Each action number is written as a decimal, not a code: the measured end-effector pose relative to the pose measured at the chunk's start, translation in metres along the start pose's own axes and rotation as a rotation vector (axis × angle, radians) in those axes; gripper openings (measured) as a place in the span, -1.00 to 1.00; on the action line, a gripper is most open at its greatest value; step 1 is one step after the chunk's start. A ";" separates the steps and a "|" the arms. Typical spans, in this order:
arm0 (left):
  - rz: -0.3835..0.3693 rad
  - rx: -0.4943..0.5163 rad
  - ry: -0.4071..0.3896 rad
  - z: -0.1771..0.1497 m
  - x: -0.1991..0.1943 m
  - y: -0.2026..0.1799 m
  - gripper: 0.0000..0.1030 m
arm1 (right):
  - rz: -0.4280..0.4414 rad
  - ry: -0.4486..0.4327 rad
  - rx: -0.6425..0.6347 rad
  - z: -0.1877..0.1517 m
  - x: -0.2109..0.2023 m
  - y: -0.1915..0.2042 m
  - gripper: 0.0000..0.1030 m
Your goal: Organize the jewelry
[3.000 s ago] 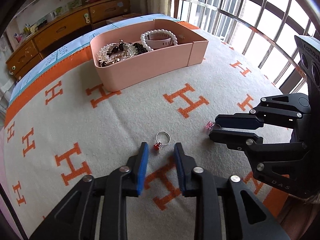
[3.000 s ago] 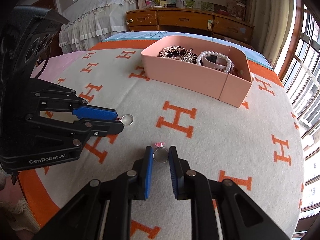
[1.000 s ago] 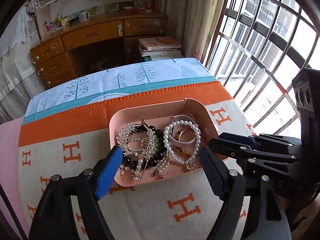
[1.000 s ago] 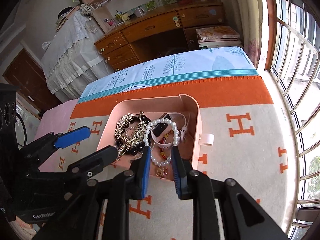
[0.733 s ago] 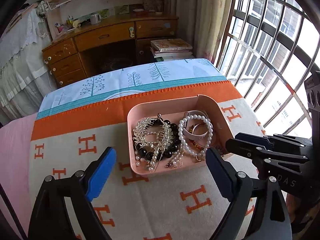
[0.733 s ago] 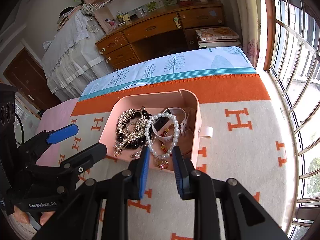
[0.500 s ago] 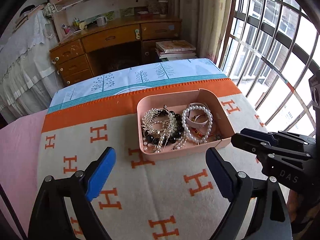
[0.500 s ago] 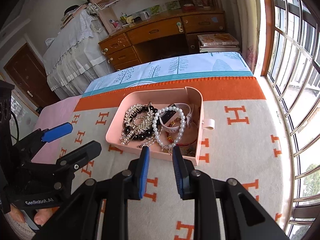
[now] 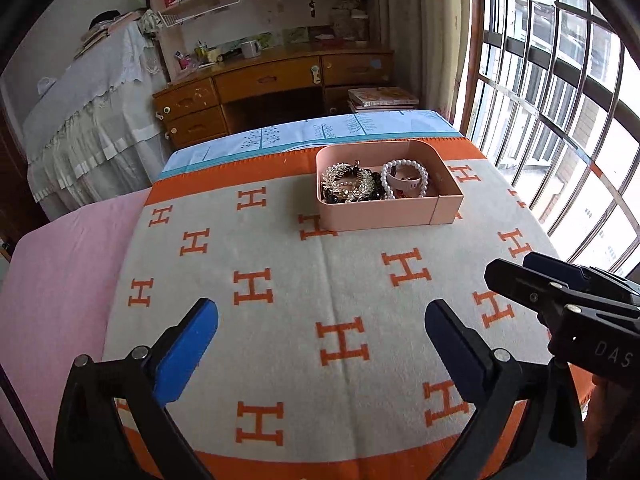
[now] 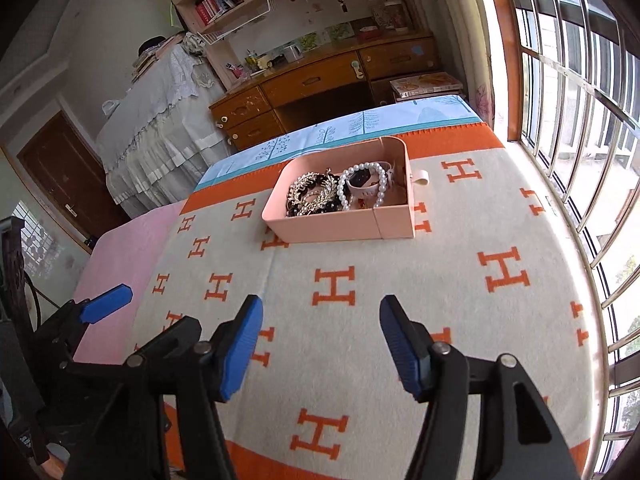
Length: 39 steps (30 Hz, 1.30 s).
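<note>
A pink tray (image 9: 384, 214) sits at the far side of the blanket, also in the right wrist view (image 10: 340, 226). It holds a gold and black hair clip (image 9: 346, 186), a pearl bracelet (image 9: 404, 178) and other jewelry. My left gripper (image 9: 320, 340) is open and empty, well short of the tray. My right gripper (image 10: 320, 344) is open and empty, also short of the tray. The right gripper shows at the right of the left wrist view (image 9: 560, 292). The left gripper shows at the left of the right wrist view (image 10: 104, 304).
A cream blanket with orange H marks (image 9: 304, 280) covers the bed. A pink sheet (image 9: 60, 280) lies at the left. A barred window (image 9: 560, 100) runs along the right. A wooden desk (image 9: 272, 84) stands beyond the bed.
Both grippers have pulled back and away from the tray, which now looks smaller and farther. The right gripper has opened wide; the left has stayed open.
</note>
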<state>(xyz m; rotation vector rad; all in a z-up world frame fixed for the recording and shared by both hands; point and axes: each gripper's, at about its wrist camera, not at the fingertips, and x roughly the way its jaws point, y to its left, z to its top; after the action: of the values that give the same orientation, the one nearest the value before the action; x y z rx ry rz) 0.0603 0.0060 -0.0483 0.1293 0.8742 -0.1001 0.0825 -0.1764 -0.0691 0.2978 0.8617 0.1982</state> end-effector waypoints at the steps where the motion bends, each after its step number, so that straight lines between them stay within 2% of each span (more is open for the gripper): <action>1: 0.004 -0.006 -0.004 -0.004 -0.005 0.000 0.99 | -0.006 -0.009 0.003 -0.005 -0.005 0.002 0.21; 7: 0.053 -0.048 -0.039 -0.023 -0.028 0.005 0.99 | -0.058 -0.053 -0.030 -0.025 -0.030 0.012 0.24; 13: 0.017 -0.117 -0.058 -0.030 -0.040 0.016 0.99 | -0.065 -0.081 -0.047 -0.034 -0.045 0.015 0.25; 26: 0.012 -0.125 -0.105 -0.036 -0.061 0.010 0.99 | -0.070 -0.156 -0.099 -0.046 -0.071 0.027 0.25; 39: 0.021 -0.127 -0.109 -0.037 -0.065 0.011 0.98 | -0.070 -0.157 -0.103 -0.051 -0.075 0.029 0.25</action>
<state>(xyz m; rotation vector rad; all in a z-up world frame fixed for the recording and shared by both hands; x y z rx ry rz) -0.0080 0.0252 -0.0212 0.0143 0.7680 -0.0319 -0.0058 -0.1619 -0.0366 0.1844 0.7027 0.1509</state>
